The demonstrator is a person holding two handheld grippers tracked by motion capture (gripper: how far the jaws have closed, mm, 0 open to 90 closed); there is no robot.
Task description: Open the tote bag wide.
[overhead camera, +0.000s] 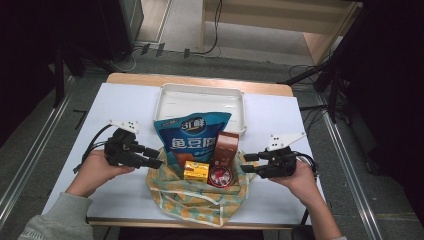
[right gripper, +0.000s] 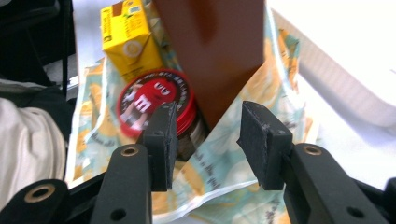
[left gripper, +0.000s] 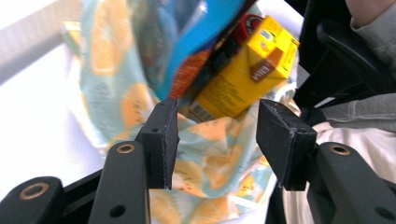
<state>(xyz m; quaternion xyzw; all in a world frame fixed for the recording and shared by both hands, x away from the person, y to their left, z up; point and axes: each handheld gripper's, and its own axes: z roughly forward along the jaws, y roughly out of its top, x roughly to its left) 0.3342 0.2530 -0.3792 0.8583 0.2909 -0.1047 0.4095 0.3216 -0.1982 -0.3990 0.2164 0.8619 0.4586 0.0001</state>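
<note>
Flanking the printed cloth bag point(overhead camera: 200, 192), the left gripper point(overhead camera: 152, 157) and right gripper point(overhead camera: 248, 163) point inward at its 2 sides. Both stand released, gripping nothing. Bag rim lies between them, about equally near each.

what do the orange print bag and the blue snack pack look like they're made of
Orange print bag: seems soft matte cloth, since it sags and creases around its load. Blue snack pack: looks like glossy plastic film, with printed lettering and sheen. Neither is certain from looks alone.

High view overhead; gripper views close, sharing bag point(overhead camera: 200, 192).
</note>
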